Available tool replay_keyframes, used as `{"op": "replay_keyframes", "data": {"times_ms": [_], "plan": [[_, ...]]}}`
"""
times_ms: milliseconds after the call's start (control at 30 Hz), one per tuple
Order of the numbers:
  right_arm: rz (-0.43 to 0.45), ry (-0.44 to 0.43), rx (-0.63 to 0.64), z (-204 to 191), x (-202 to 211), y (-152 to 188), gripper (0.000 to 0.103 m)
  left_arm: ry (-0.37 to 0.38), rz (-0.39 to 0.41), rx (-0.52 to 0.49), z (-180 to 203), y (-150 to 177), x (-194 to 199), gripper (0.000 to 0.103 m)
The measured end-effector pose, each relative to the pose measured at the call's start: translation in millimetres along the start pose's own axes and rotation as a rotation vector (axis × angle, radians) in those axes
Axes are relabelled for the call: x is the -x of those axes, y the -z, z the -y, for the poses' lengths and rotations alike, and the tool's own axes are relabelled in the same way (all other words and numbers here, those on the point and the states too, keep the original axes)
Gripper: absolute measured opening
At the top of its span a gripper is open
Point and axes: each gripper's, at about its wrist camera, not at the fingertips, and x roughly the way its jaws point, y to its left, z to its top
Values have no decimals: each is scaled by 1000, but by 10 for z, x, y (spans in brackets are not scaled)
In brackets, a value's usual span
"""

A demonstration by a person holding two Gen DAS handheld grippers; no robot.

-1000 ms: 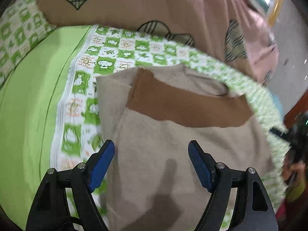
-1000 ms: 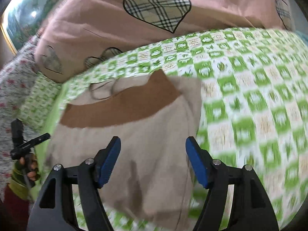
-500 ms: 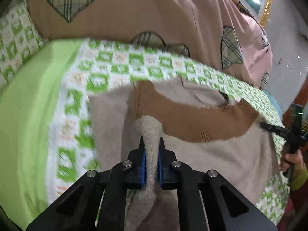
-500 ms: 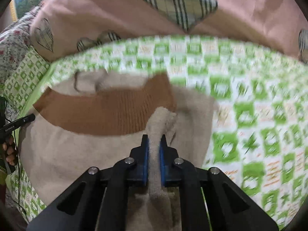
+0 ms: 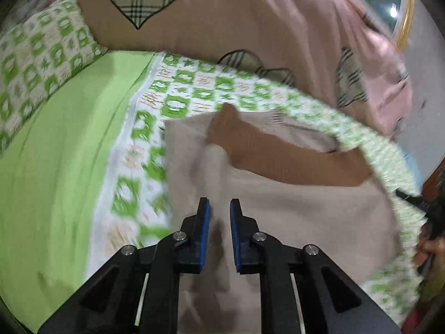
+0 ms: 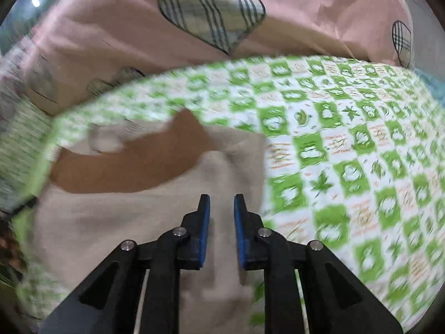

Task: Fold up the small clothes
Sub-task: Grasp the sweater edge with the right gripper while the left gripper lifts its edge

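A small beige knit sweater (image 5: 292, 211) with a brown sleeve (image 5: 278, 161) folded across its chest lies on the green-checked bedsheet (image 5: 178, 103). My left gripper (image 5: 219, 214) hovers over the sweater's left part, jaws slightly apart, holding nothing. In the right wrist view the same sweater (image 6: 116, 217) and brown sleeve (image 6: 133, 167) show. My right gripper (image 6: 221, 211) is above the sweater's right edge, jaws slightly apart and empty.
A pink quilt with plaid hearts (image 5: 250, 27) is piled at the back of the bed (image 6: 139, 36). A plain green sheet (image 5: 55, 167) lies to the left. The checked sheet (image 6: 347, 153) extends right of the sweater.
Both grippers were shut on pinched folds of the sweater half a second ago. They have let go, opened slightly and pulled back. The fabric has dropped flat.
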Motion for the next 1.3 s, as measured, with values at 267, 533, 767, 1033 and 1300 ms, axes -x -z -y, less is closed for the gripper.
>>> {"op": "replay_keyframes", "data": {"times_ms": [267, 533, 767, 1033, 1300], "plan": [[-179, -41, -110, 207, -40, 757, 31, 106, -139, 53, 190, 648, -106, 14], [-85, -95, -150, 382, 430, 819, 44, 158, -27, 355, -105, 913, 364, 67], [-59, -233, -157, -74, 478, 949, 57, 30, -21, 535, -102, 1062, 228, 84], [-91, -289, -130, -283, 498, 993, 57, -11, 119, 562, -332, 610, -206, 94], [-62, -293, -156, -138, 517, 869, 57, -7, 195, 356, -13, 332, -212, 23]]}}
